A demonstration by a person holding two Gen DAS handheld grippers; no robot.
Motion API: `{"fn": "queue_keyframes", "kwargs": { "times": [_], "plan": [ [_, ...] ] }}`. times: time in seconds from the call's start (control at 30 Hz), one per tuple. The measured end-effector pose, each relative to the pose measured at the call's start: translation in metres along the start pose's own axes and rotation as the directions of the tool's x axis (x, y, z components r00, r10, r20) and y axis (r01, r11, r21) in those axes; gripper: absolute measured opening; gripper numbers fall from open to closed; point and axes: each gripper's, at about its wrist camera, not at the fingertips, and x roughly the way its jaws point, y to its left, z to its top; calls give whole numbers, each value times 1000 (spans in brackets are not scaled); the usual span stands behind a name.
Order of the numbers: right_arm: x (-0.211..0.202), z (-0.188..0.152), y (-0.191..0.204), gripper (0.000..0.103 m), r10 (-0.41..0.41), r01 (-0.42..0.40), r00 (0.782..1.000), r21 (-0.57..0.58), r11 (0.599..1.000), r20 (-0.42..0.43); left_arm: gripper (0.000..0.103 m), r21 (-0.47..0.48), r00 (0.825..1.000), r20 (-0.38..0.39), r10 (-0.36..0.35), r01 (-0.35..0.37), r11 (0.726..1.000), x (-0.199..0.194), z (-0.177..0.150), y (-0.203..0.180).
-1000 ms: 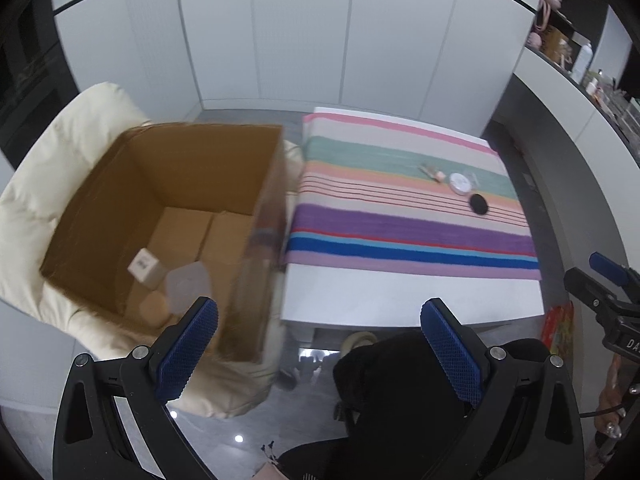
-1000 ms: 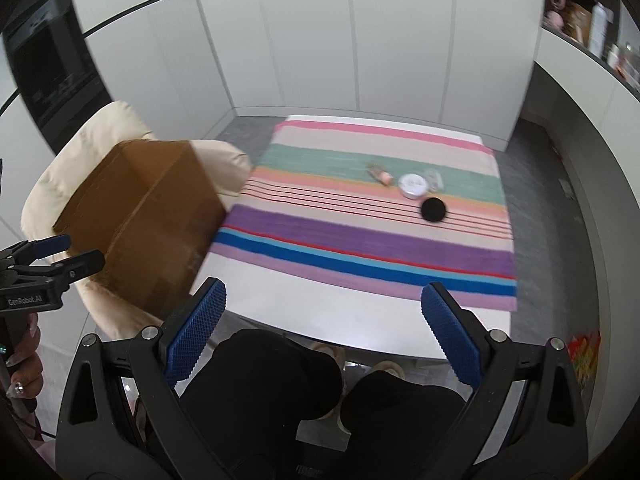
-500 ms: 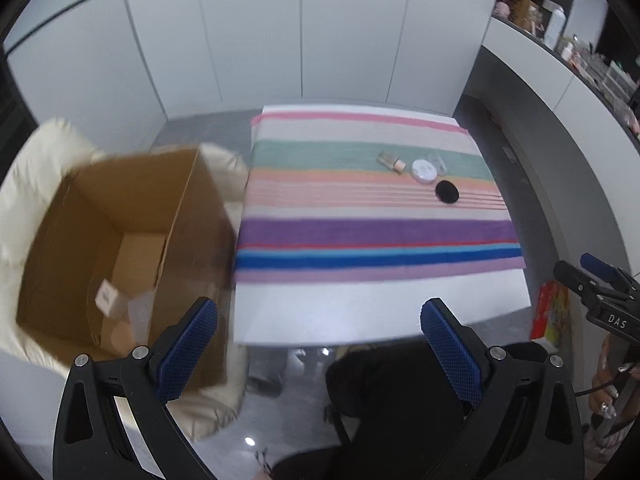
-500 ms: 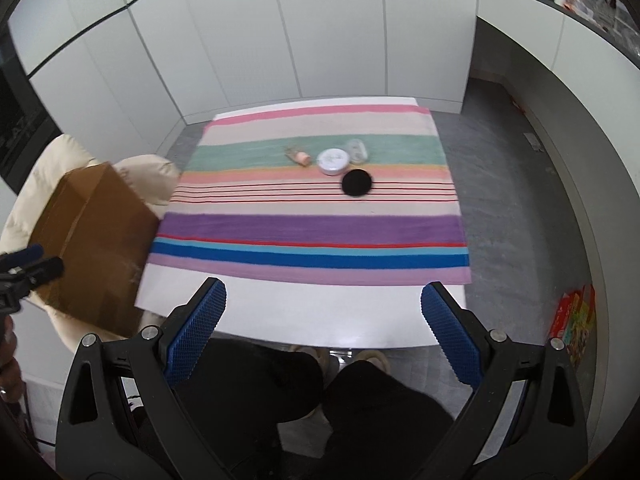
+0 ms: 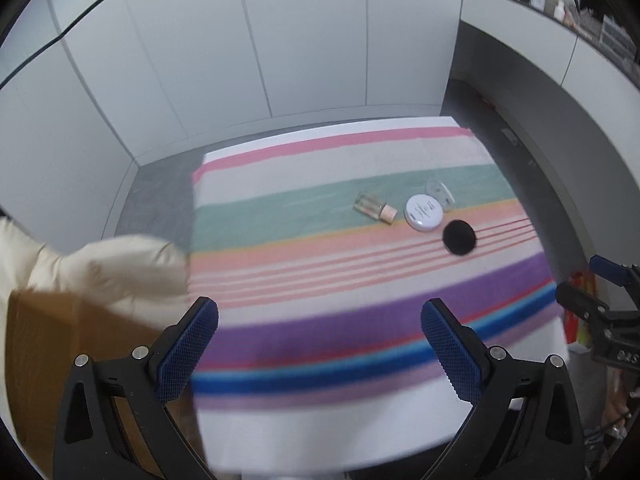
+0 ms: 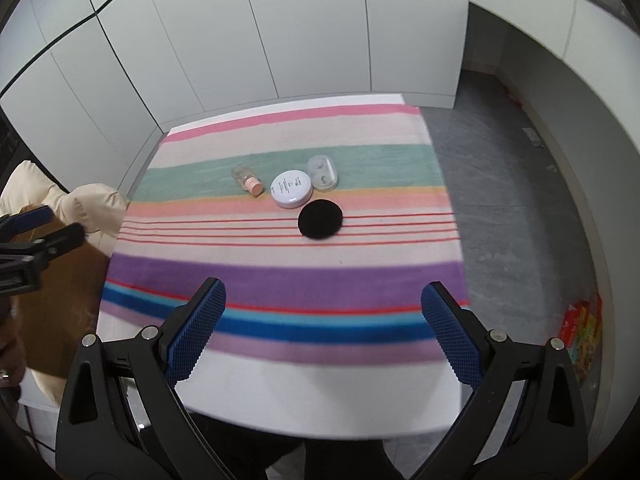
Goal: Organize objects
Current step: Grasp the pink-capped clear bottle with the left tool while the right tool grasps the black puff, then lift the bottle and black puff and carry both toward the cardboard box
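Observation:
On the striped cloth (image 5: 320, 280) lie a small glass bottle with a pink cap (image 5: 375, 208), a white round compact (image 5: 424, 213), a clear lens case (image 5: 439, 191) and a black round pad (image 5: 459, 237). They also show in the right wrist view: bottle (image 6: 248, 179), compact (image 6: 292, 189), clear case (image 6: 322, 173), black pad (image 6: 320, 219). My left gripper (image 5: 319, 350) is open and empty above the cloth's near edge. My right gripper (image 6: 322, 328) is open and empty, well short of the objects.
A brown cardboard box (image 5: 48, 360) sits on a cream cushioned chair (image 5: 104, 268) left of the table (image 6: 320, 396). White cabinet walls stand behind. A grey counter (image 5: 560, 92) runs along the right. Colourful packets (image 6: 580, 332) lie on the floor at right.
Both grippers have swung right and forward toward the table. The box has slid to the left edge of both views; the objects now look nearer. Both jaws stay open.

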Motion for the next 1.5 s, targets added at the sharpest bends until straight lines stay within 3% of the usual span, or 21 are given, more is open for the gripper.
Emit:
{"fn": "queue_keyframes", "kwargs": {
  "times": [0.13, 0.27, 0.4, 0.5, 0.6, 0.67, 0.77, 0.83, 0.87, 0.9, 0.97, 1.5],
  "plan": [
    [46, 11, -3, 100, 29, -29, 999, -14, 999, -19, 102, 62, 998, 53, -21, 18, 998, 51, 18, -21],
    [91, 18, -7, 100, 54, -55, 998, -15, 998, -38, 102, 117, 999, 43, -10, 5, 993, 108, 33, -39],
    [127, 21, -8, 98, 74, -75, 995, -16, 997, -70, 101, 127, 995, -17, -96, 98, 987, 161, 46, -48],
    [143, 21, -7, 96, 80, -82, 995, -30, 996, -66, 101, 133, 993, -33, -111, 114, 984, 183, 54, -53],
    [156, 22, -3, 90, 92, -94, 994, -37, 995, -55, 101, 157, 996, -20, -83, 85, 984, 198, 58, -57],
    [163, 22, -1, 86, 95, -96, 994, -31, 995, -53, 91, 149, 997, -20, -72, 74, 986, 207, 61, -58],
    [169, 23, 3, 84, 69, -69, 997, -22, 997, -34, 82, 138, 996, -34, -80, 84, 987, 214, 63, -57],
    [168, 23, 6, 65, 48, -48, 999, -31, 998, -13, 76, 134, 996, -21, -90, 92, 987, 214, 63, -59],
    [168, 24, 8, 51, 26, -26, 1000, -41, 999, -9, 68, 130, 995, -20, -98, 100, 987, 214, 63, -59],
    [168, 24, 9, 50, -2, 2, 1000, -49, 999, -5, 62, 120, 993, -22, -115, 117, 986, 213, 64, -60],
    [169, 26, 6, 46, 3, -3, 1000, -34, 999, -2, 62, 107, 994, -25, -107, 109, 988, 211, 64, -61],
    [147, 42, 17, 44, -10, 10, 1000, -44, 999, 5, 62, -63, 997, -71, -24, 19, 998, 180, 44, -22]
  ]
}}
